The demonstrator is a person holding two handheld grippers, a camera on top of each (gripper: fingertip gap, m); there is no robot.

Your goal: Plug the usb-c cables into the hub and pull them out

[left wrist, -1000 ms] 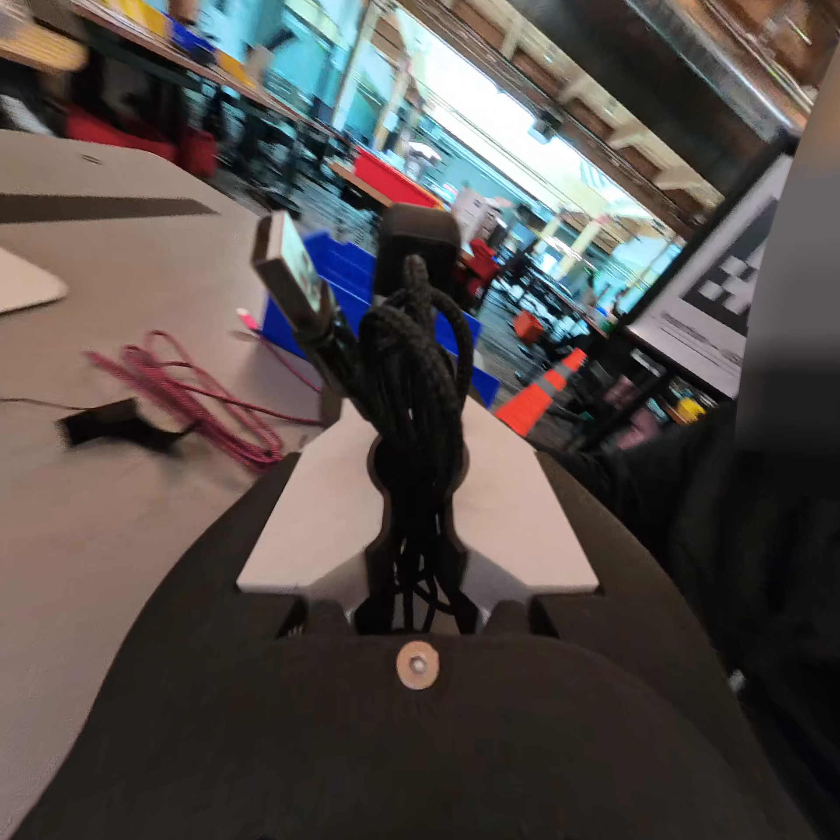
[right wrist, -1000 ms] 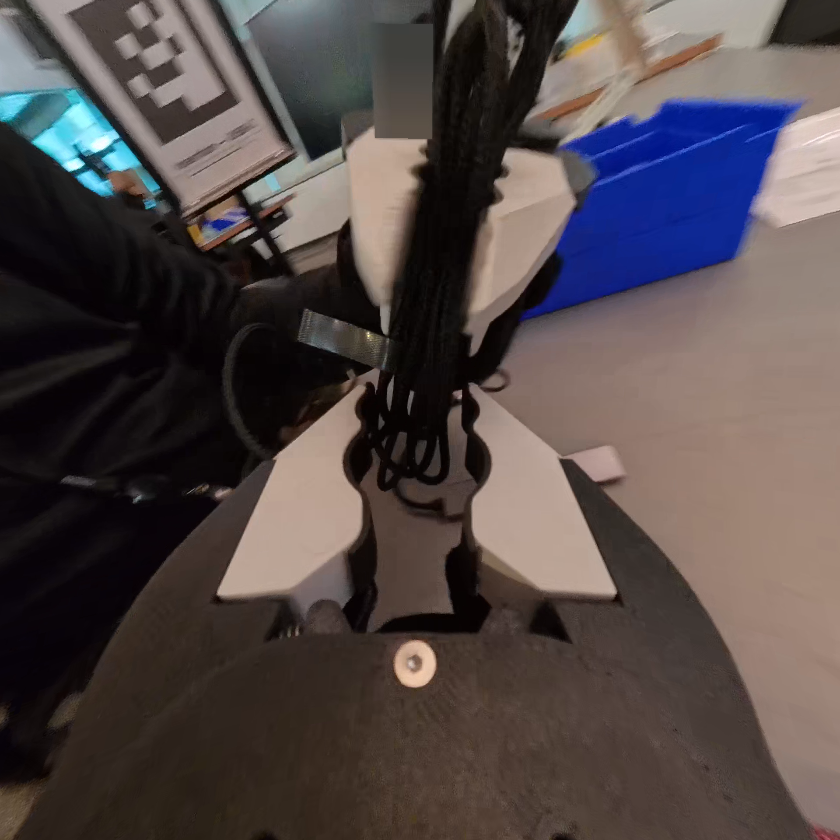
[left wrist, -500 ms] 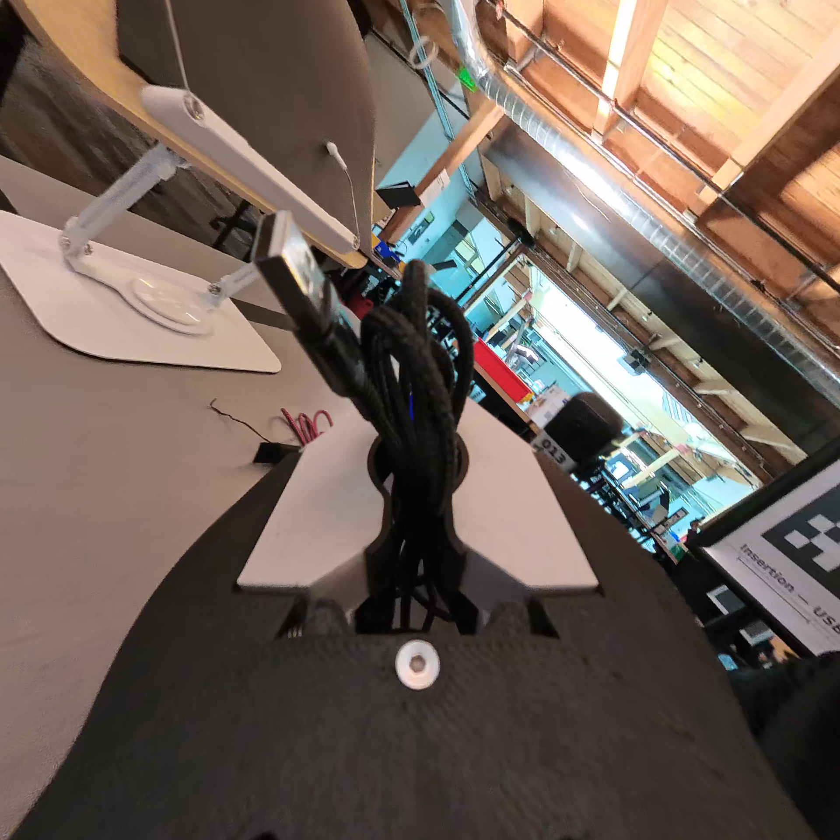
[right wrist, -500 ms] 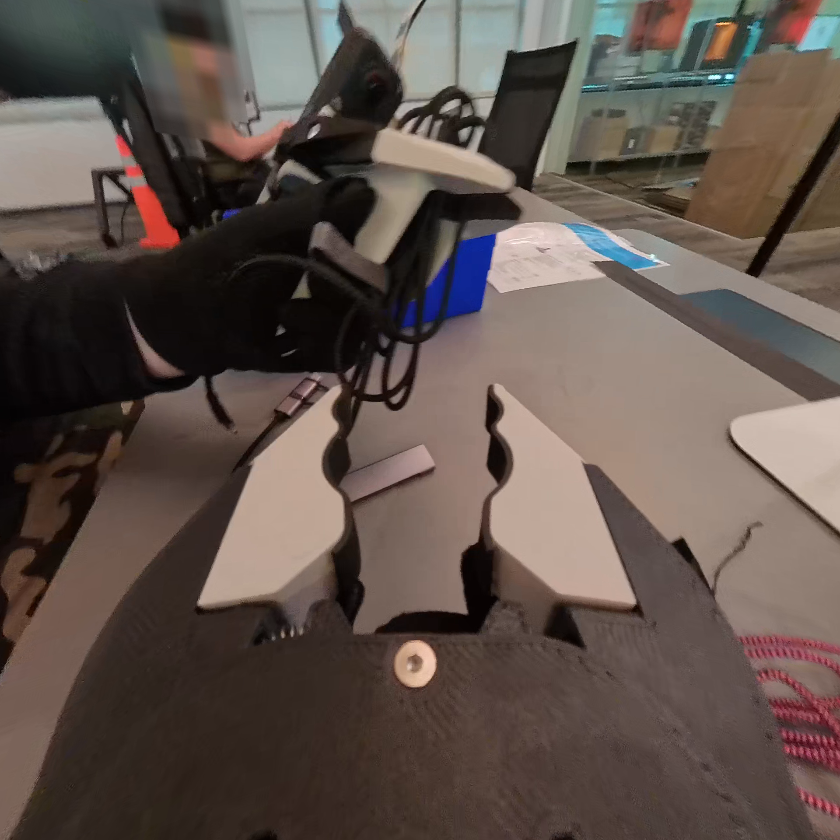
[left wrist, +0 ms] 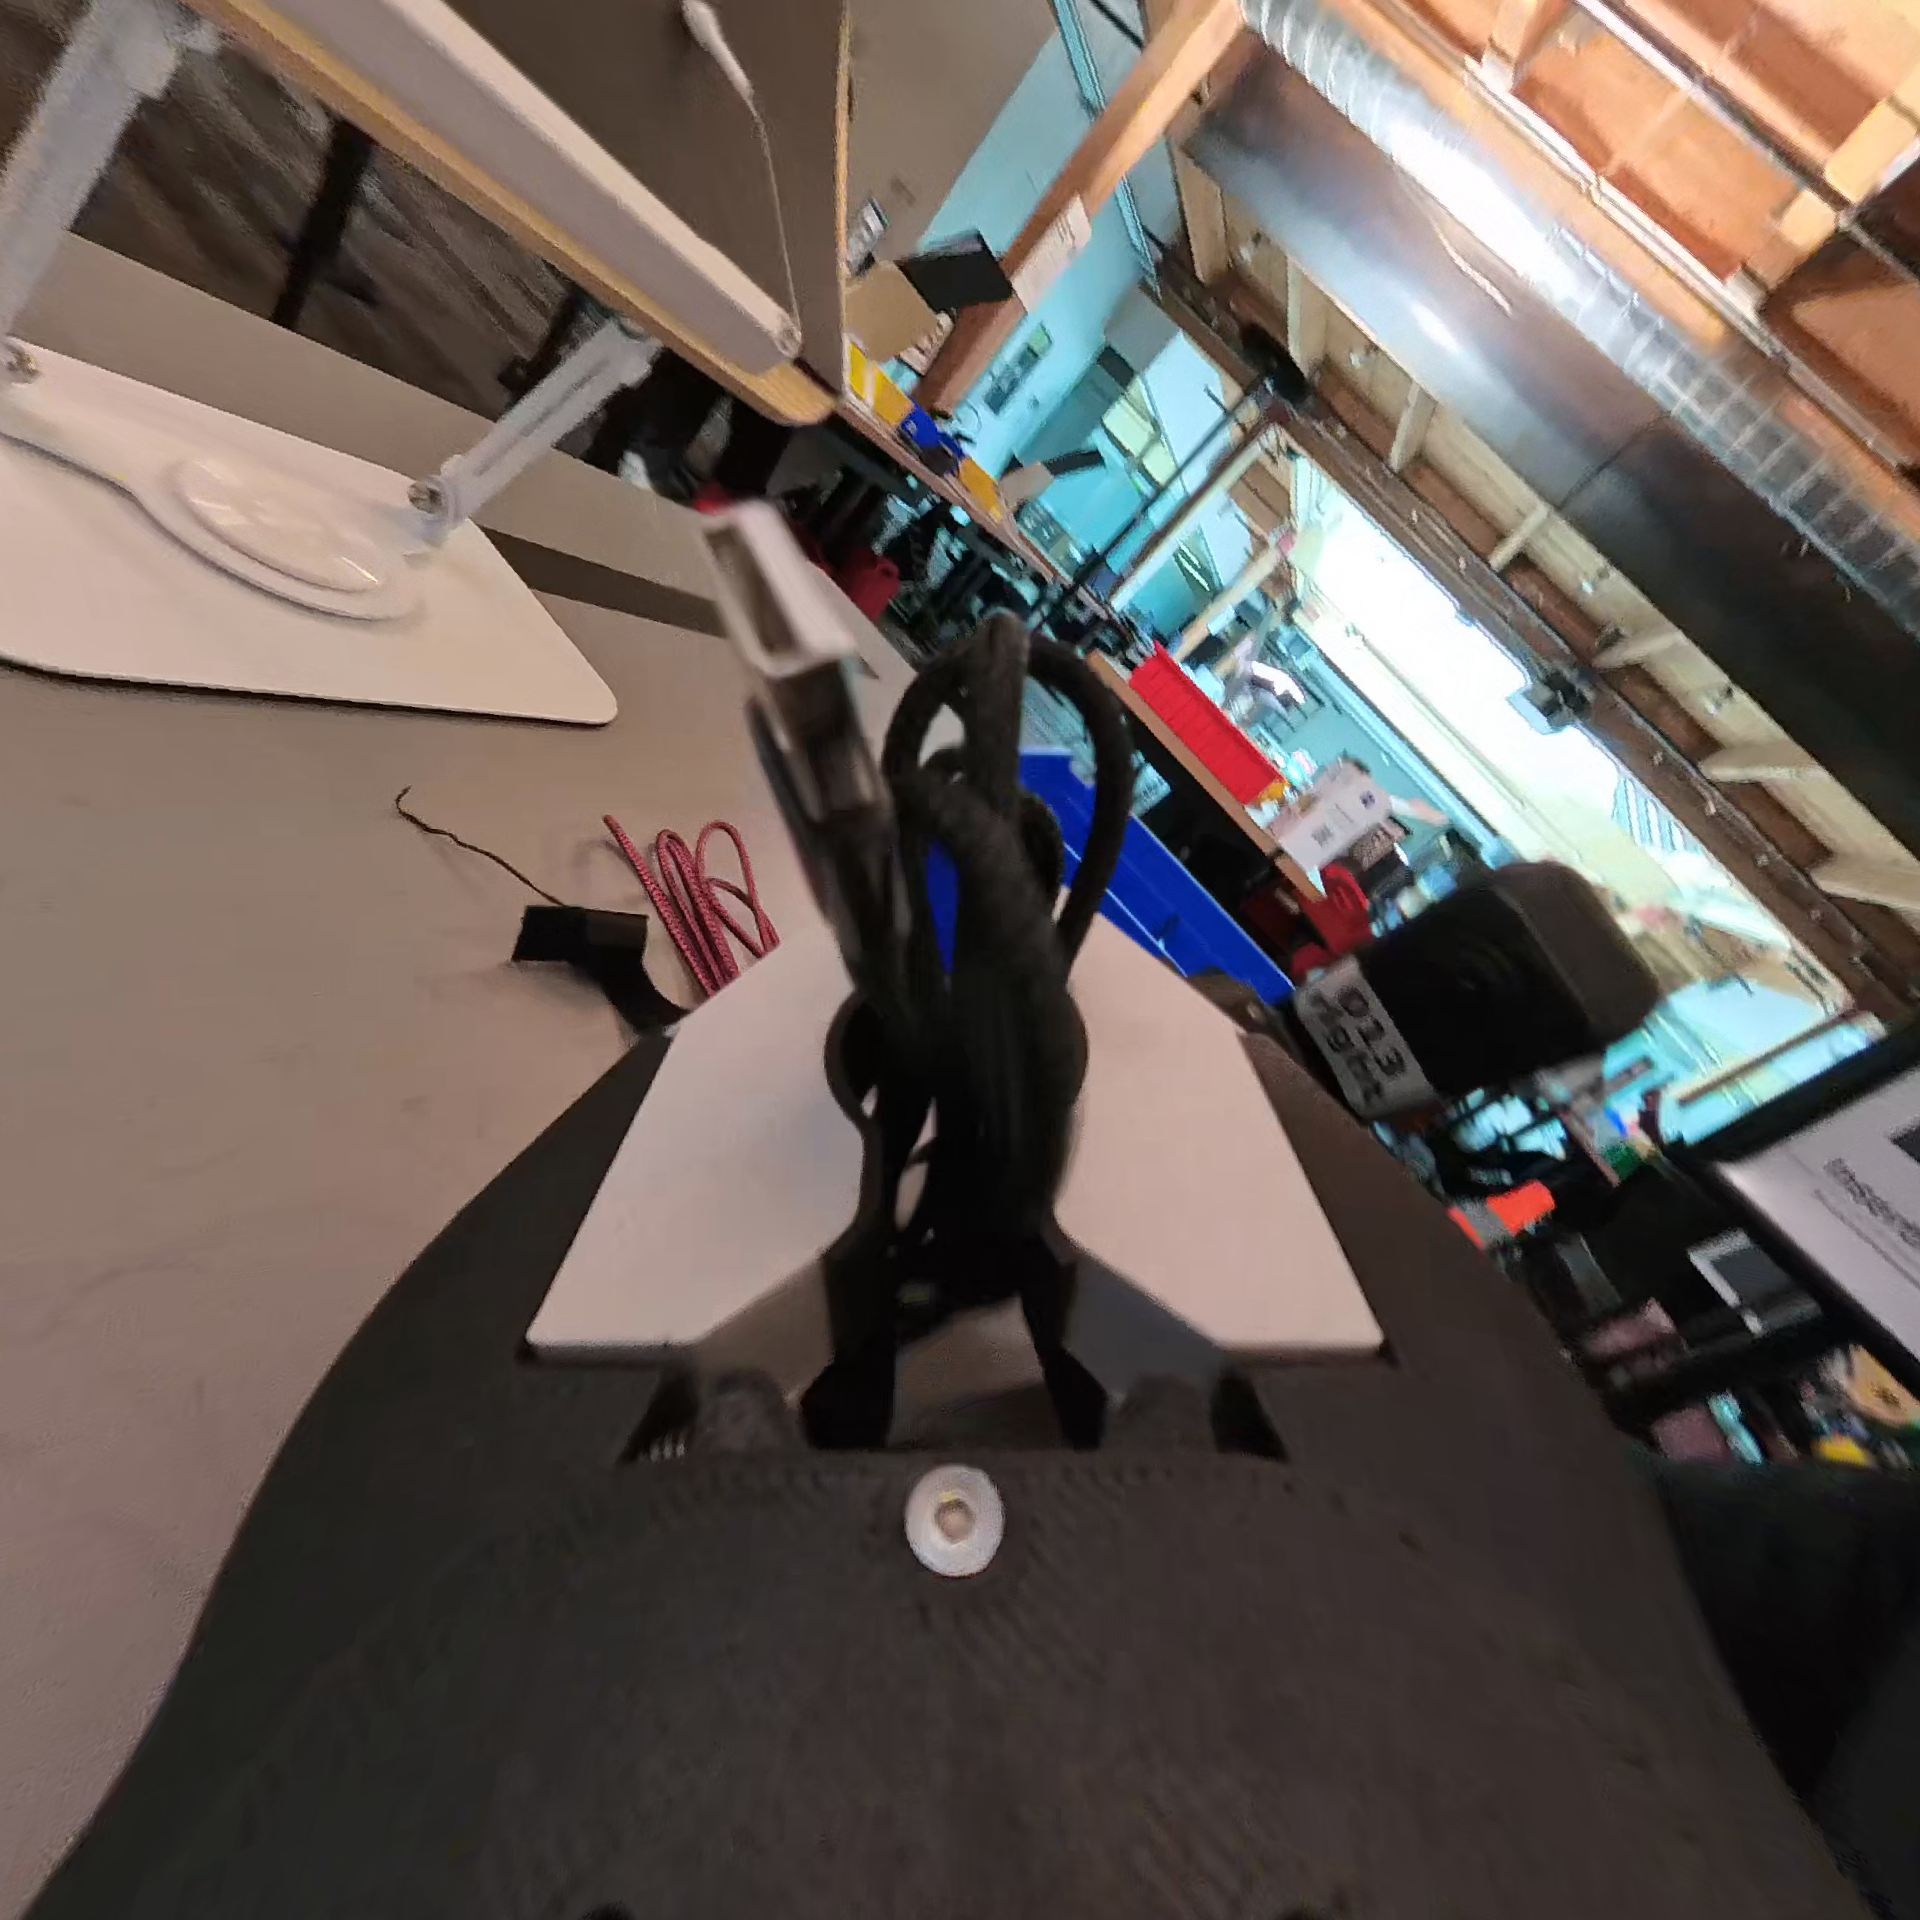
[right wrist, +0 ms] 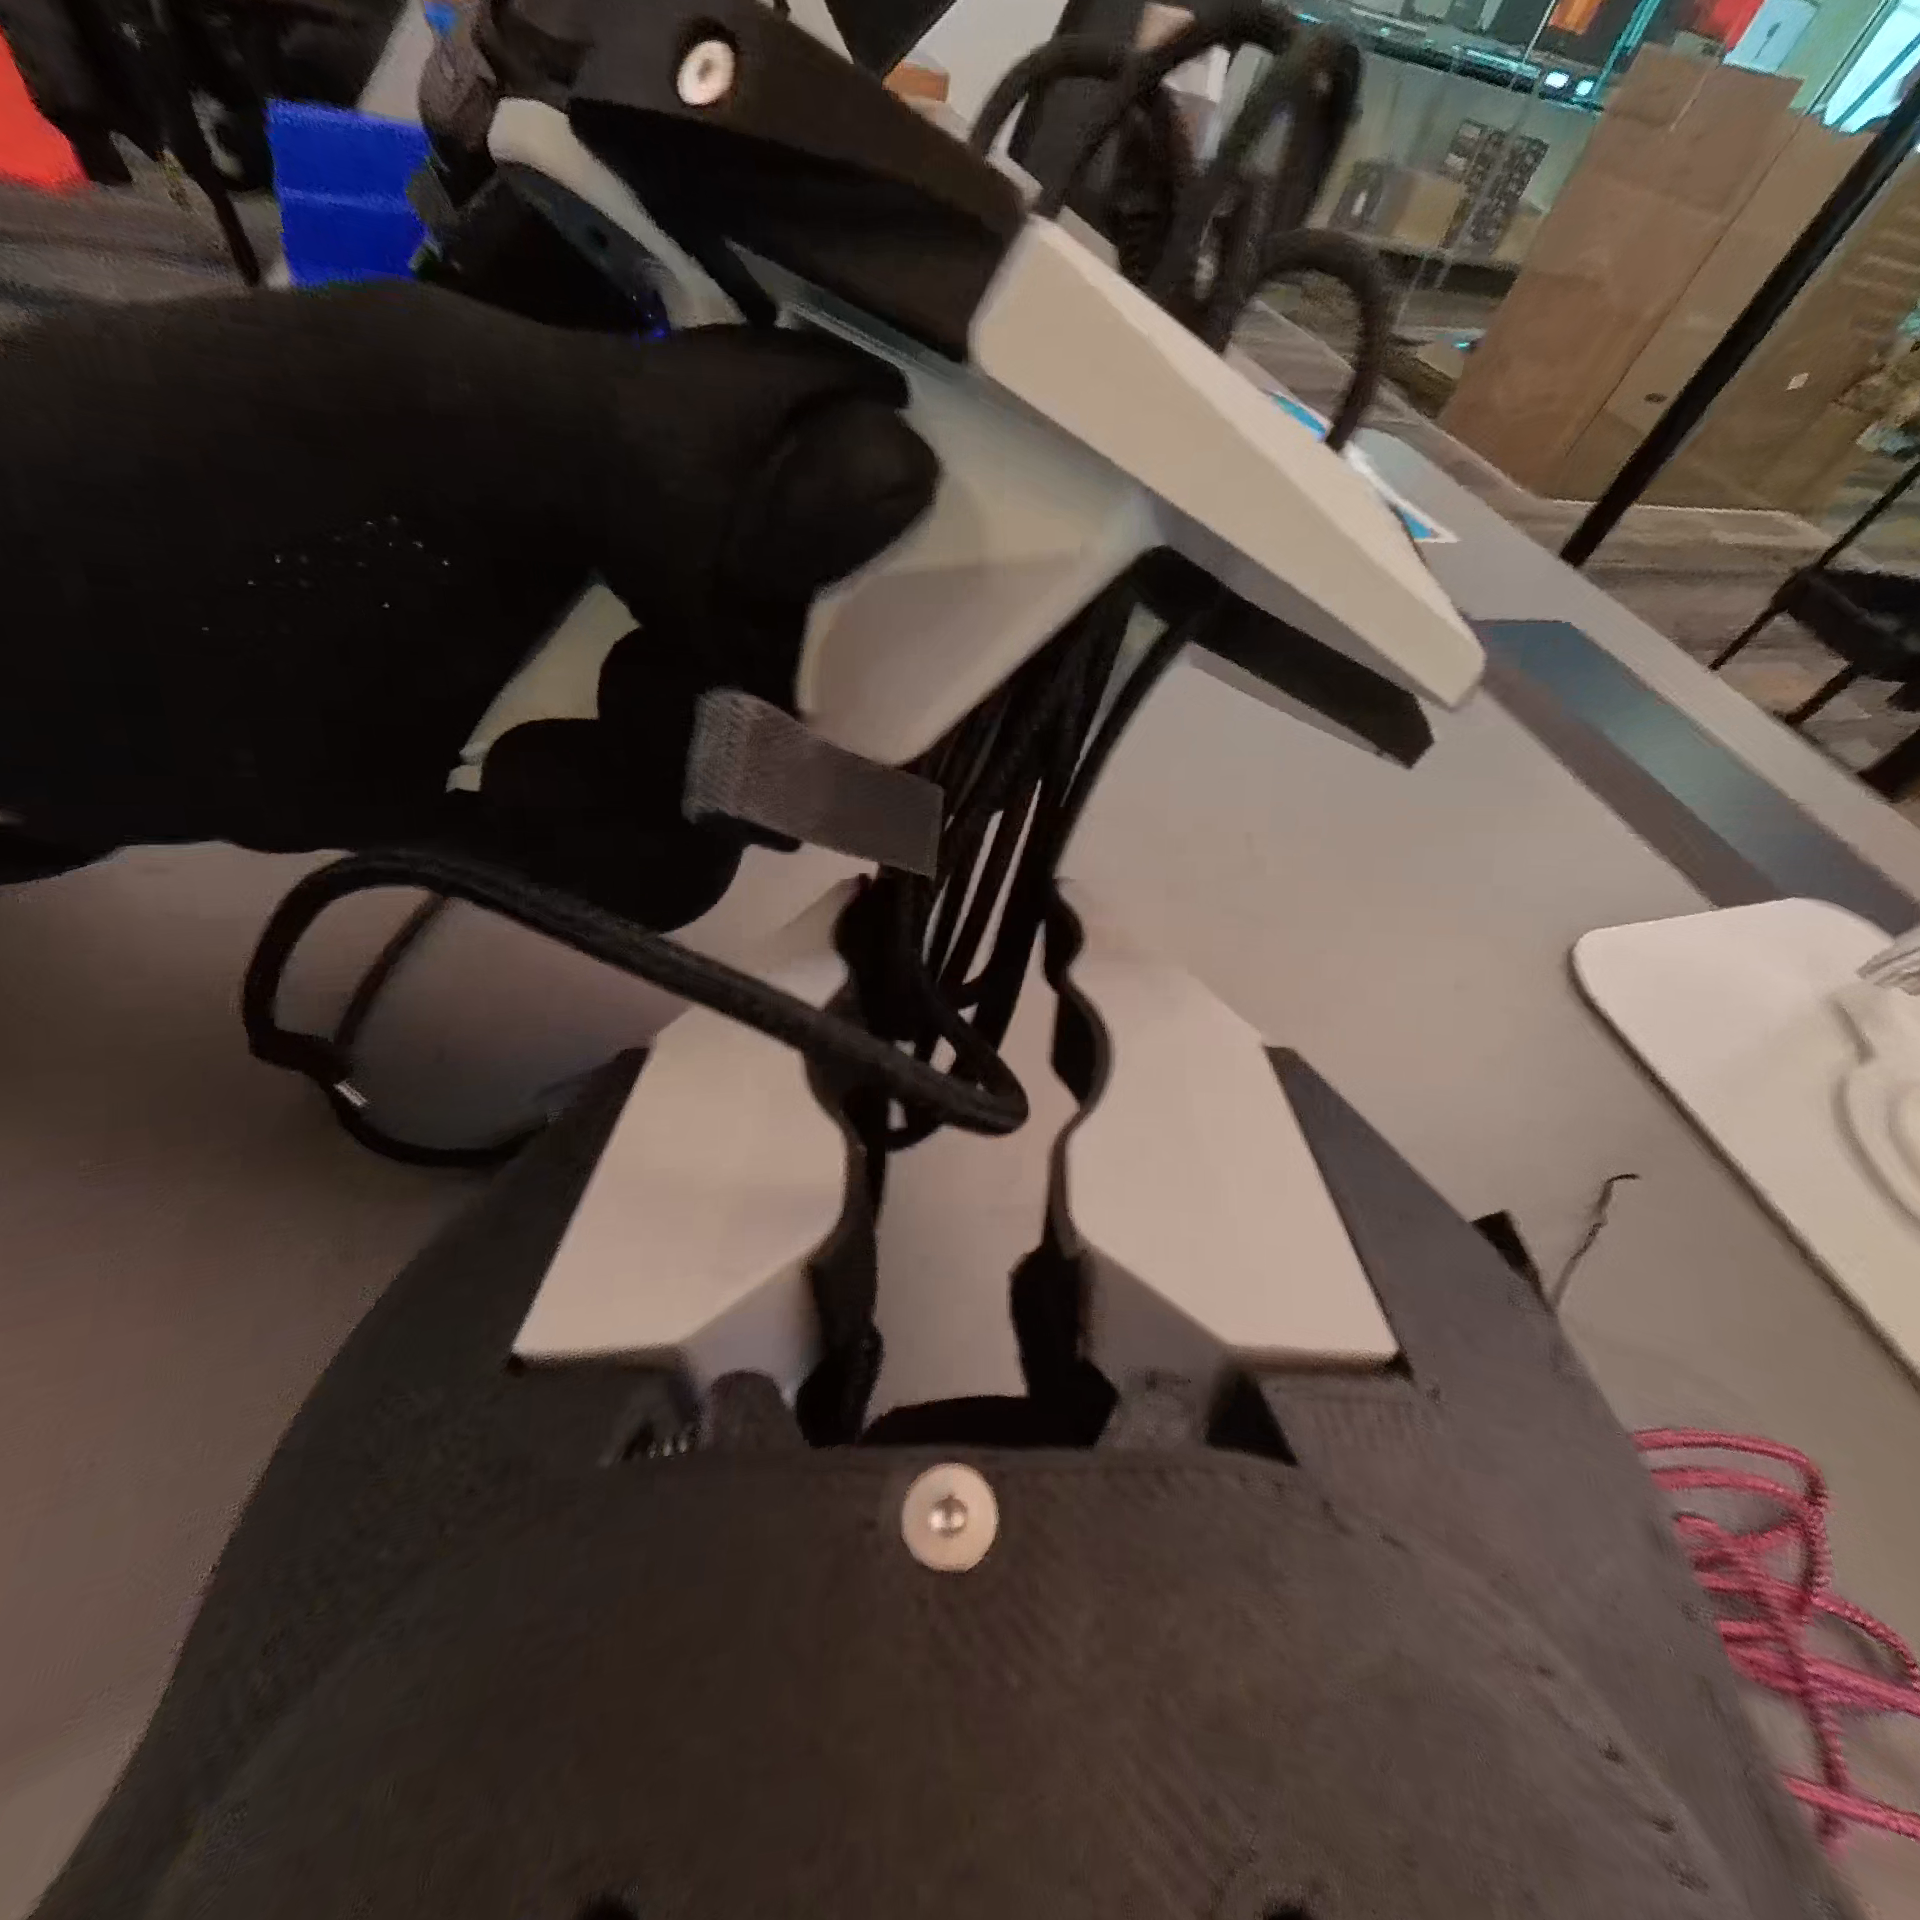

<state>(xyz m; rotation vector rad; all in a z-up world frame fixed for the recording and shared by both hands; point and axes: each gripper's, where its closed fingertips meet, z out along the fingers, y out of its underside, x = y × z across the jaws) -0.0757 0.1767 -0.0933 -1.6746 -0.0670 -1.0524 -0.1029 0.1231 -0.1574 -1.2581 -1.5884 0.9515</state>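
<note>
Black cable bundle (left wrist: pixel 966 997) sits clamped in your left gripper (left wrist: pixel 961 1049) above the table (left wrist: pixel 208 1039), loops dangling between your right gripper's (right wrist: pixel 961 997) part-open fingers, so closing carelessly could snag them.

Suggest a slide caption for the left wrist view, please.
Left gripper clamps a bundled black cable, its plug raised.

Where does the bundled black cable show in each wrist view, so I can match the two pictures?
Left wrist view: black cable at centre, clamped in the left gripper, plug pointing up.
Right wrist view: black cable at centre, hanging from the left gripper down between the right gripper's fingers.
Shared landmark: pink cable on the table.
</note>
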